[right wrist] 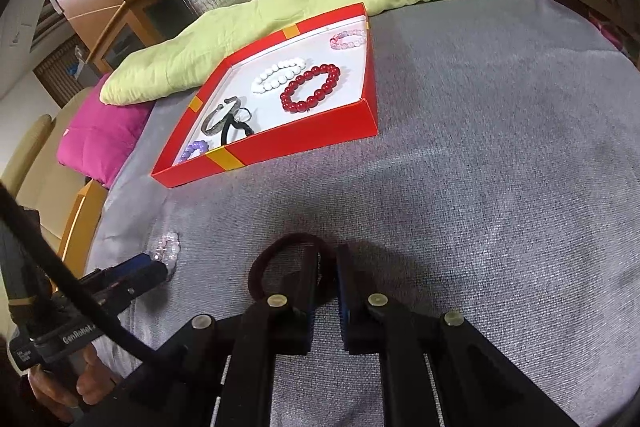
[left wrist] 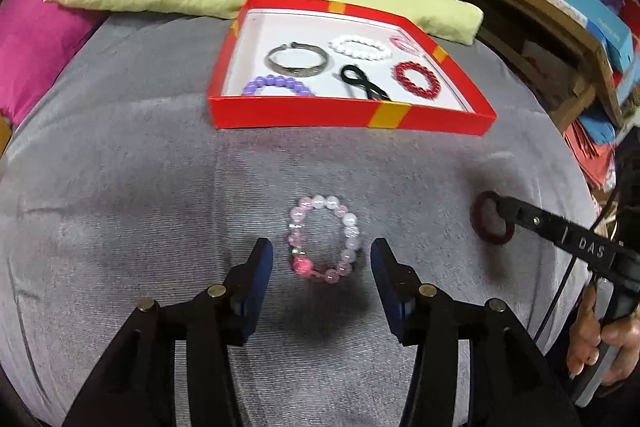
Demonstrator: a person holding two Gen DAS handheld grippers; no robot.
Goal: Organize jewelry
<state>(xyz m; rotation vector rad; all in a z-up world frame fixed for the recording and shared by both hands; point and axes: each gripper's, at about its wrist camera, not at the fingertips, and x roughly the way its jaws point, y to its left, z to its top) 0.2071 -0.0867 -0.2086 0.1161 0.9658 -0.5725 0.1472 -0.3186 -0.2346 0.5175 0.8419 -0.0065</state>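
Left tongs [left wrist: 322, 263]: half open, astride pink bead bracelet [left wrist: 323, 238], pads clear of it.
Right tongs [right wrist: 328, 267]: nearly closed, pinching dark hair tie [right wrist: 276, 259] on grey cloth.
Red box [left wrist: 352, 113]: far side.

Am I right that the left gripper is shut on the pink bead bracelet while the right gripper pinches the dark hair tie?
Not quite: the left gripper is open, its fingers either side of the pink bead bracelet; the left wrist view shows this. The right gripper does pinch the dark hair tie.

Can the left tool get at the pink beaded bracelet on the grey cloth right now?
Probably yes: the left tool stands open around the pink beaded bracelet, nothing lying between.
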